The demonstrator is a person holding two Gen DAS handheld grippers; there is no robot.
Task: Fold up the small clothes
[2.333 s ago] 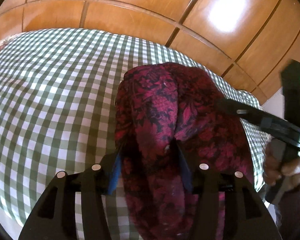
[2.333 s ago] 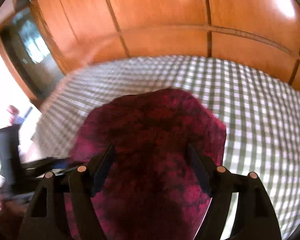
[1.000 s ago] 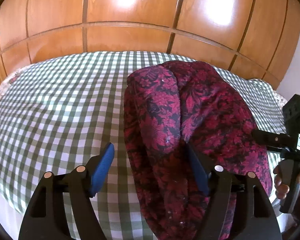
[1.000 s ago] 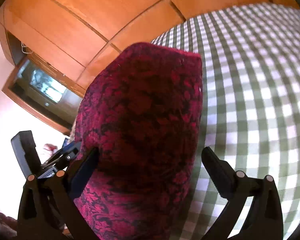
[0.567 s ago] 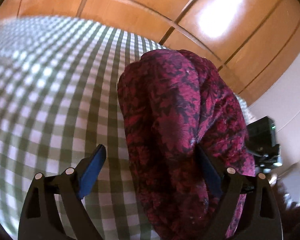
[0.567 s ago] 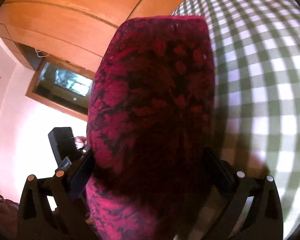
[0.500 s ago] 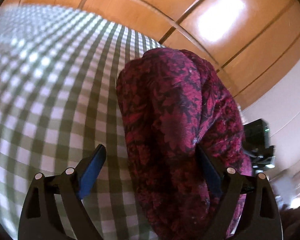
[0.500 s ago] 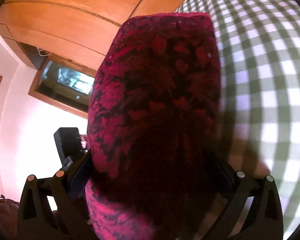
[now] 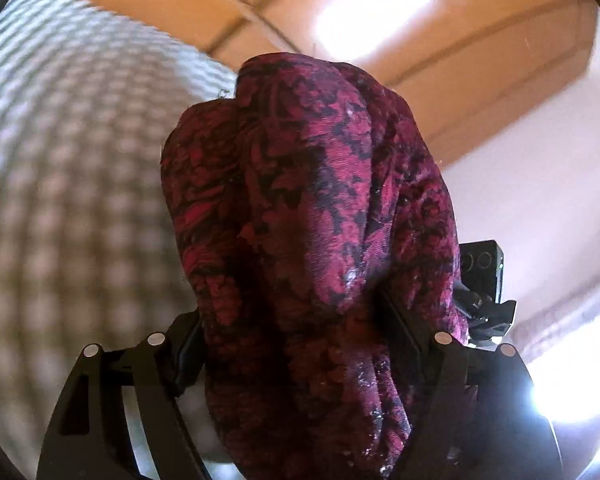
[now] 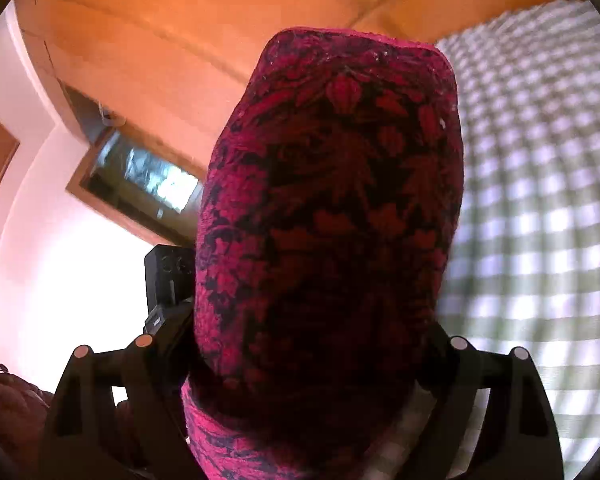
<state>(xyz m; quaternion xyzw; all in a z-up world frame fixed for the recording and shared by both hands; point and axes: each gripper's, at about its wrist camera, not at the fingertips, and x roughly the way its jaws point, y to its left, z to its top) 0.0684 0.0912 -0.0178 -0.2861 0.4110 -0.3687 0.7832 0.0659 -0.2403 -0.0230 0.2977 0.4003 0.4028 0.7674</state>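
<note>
Closing claws [image 9: 292,344] now bracket lifted garment [image 9: 312,208], cloth [image 9: 68,184] blurred

No readable text, label, brand or number is found in either view. A small pale tag [image 10: 153,323] is seen on the dark device at the garment's left edge, possibly printed, but too small to be read.
</note>
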